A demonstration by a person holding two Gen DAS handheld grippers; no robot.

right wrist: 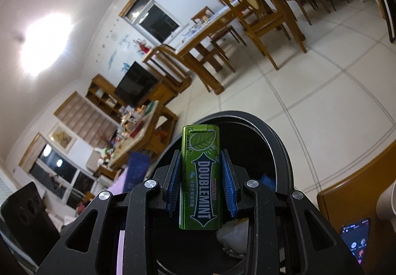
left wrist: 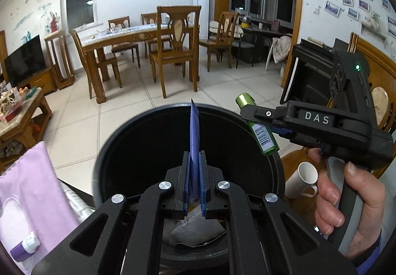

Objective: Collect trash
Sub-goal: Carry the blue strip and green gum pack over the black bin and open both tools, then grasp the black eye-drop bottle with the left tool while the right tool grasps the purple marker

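Over the bin (left wrist: 104, 151) we hold a blue wrapper (left wrist: 194, 141) clamped in our left gripper (left wrist: 194, 176) and a gum pack (right wrist: 200, 176) in our right gripper (right wrist: 200, 183); some trash lies inside, both pieces await dropping.

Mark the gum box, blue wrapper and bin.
gum box (right wrist: 200, 176), right wrist view, printed front face.
blue wrapper (left wrist: 194, 141), left wrist view, mid edge.
bin (left wrist: 109, 141), left wrist view, left rim.
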